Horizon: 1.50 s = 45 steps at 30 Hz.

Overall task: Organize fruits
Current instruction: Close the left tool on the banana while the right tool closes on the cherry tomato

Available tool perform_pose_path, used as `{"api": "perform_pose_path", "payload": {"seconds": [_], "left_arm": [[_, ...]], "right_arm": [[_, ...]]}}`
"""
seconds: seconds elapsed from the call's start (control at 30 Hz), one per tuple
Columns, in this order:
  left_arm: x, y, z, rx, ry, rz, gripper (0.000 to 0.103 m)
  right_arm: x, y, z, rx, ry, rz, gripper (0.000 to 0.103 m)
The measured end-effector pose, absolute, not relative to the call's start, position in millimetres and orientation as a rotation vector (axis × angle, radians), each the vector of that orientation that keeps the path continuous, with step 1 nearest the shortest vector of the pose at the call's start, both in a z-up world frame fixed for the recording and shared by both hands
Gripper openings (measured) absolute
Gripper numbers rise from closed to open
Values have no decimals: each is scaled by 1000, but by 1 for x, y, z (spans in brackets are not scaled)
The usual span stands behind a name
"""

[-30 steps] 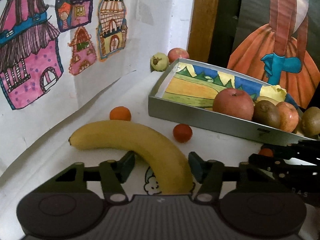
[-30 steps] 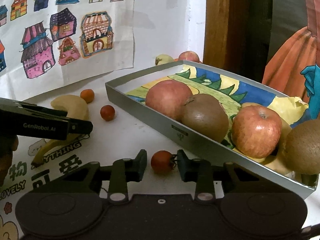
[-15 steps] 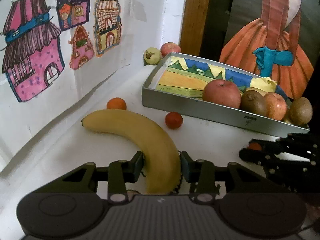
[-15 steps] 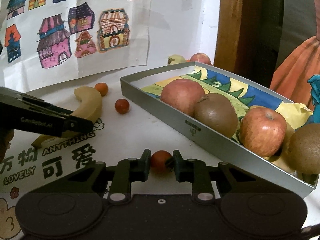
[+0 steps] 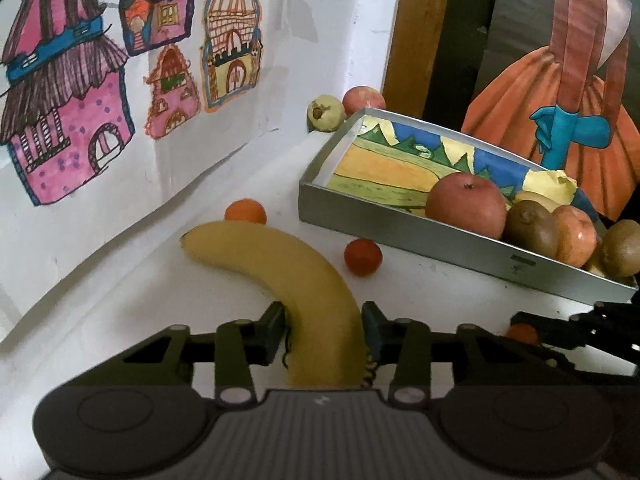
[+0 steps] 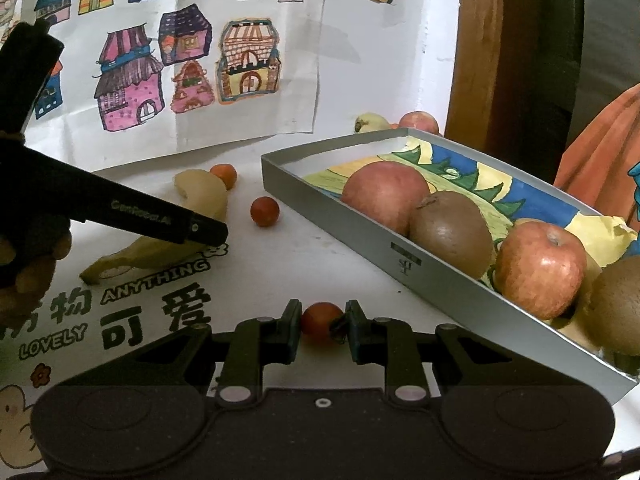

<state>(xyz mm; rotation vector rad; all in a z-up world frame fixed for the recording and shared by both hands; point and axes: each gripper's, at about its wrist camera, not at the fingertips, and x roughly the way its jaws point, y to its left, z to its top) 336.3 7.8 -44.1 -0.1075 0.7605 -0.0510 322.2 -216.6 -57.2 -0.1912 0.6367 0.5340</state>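
A yellow banana (image 5: 288, 268) curves across the white table, and my left gripper (image 5: 324, 328) is shut on its near end. The banana (image 6: 200, 200) also shows in the right wrist view, partly behind the left gripper's black body. My right gripper (image 6: 322, 324) is shut on a small red tomato (image 6: 320, 318) beside the grey tray (image 6: 404, 268). The tray (image 5: 400, 232) holds apples (image 5: 466, 204) and kiwis (image 5: 530, 222) on a coloured drawing. A second small tomato (image 5: 363, 257) and a small orange fruit (image 5: 245, 211) lie loose near the banana.
A pale green fruit (image 5: 325, 113) and a red apple (image 5: 363, 98) sit behind the tray by the wall. House drawings (image 5: 68, 120) hang on the wall at left. A wooden frame (image 5: 432, 32) and a dress picture (image 5: 568, 112) stand behind the tray. A hand (image 6: 28, 264) grips the left tool.
My left gripper has closed from open onto the banana's near end. My right gripper has closed onto the small tomato. Both views have pulled back a little and risen.
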Motion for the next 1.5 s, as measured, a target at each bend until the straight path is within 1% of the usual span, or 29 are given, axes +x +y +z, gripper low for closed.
{"api": "perform_pose_path", "payload": {"seconds": [0.13,0.5,1.07,1.4,1.47,1.5], "left_arm": [[323,6,-42,-107,768,-84,41],[293,0,-37,-164,775,-194,41],[288,-20,-26,-234,737,-272,41],[285,-28,-20,-230,710,-287,41],[285,-30,-19,-226,707,-286,41],[285,-30,-19,-226,705,-286,41]], "right_arm": [[319,-217,-57,-194,634,545,25],[310,-221,-53,-191,625,545,25],[300,-248,-38,-160,567,505,25],[301,-250,-45,-146,590,508,26],[303,-248,-46,-146,600,506,32],[305,-247,-47,-148,605,505,33]]}}
